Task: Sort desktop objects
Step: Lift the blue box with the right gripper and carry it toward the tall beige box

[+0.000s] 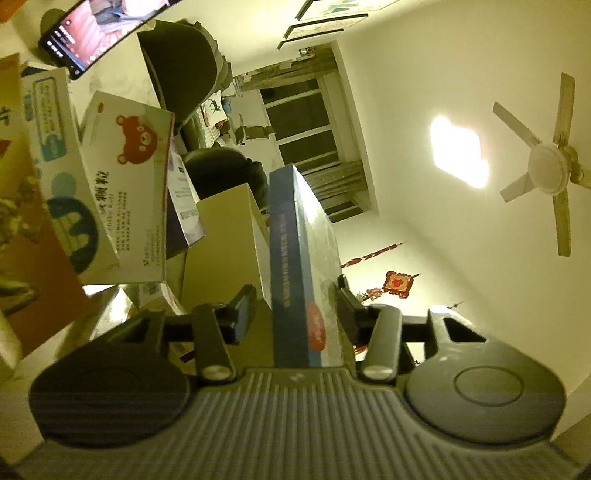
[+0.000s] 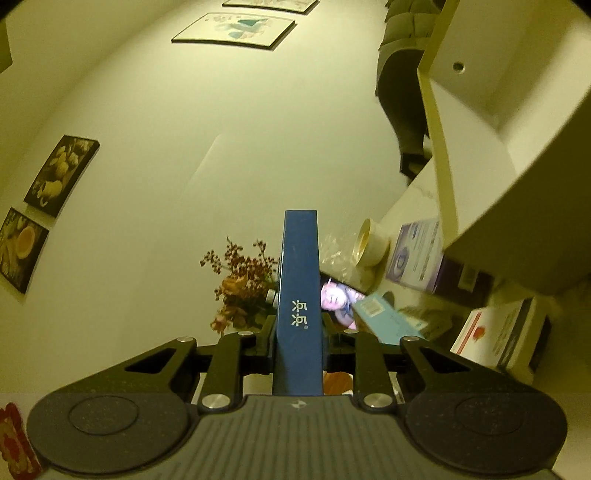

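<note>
In the left wrist view a flat blue box (image 1: 295,258) with a pale silvery face stands on edge between my left gripper's (image 1: 293,288) fingers. The left finger (image 1: 242,314) stands clear of the box with a gap showing, and the right finger (image 1: 349,306) lies against its other side, so this gripper is open. In the right wrist view my right gripper (image 2: 299,326) is shut on a narrow blue box (image 2: 298,295) with white characters, which sticks straight out ahead. I cannot tell whether both views show the same box.
Left of the left gripper are a white box with a red bear (image 1: 125,184), a light blue box (image 1: 55,147), a purple-and-white box (image 1: 184,199), a cream bin (image 1: 225,240) and a lit phone (image 1: 85,33). The right view shows a tape roll (image 2: 369,243), dried flowers (image 2: 240,288) and several boxes (image 2: 417,254).
</note>
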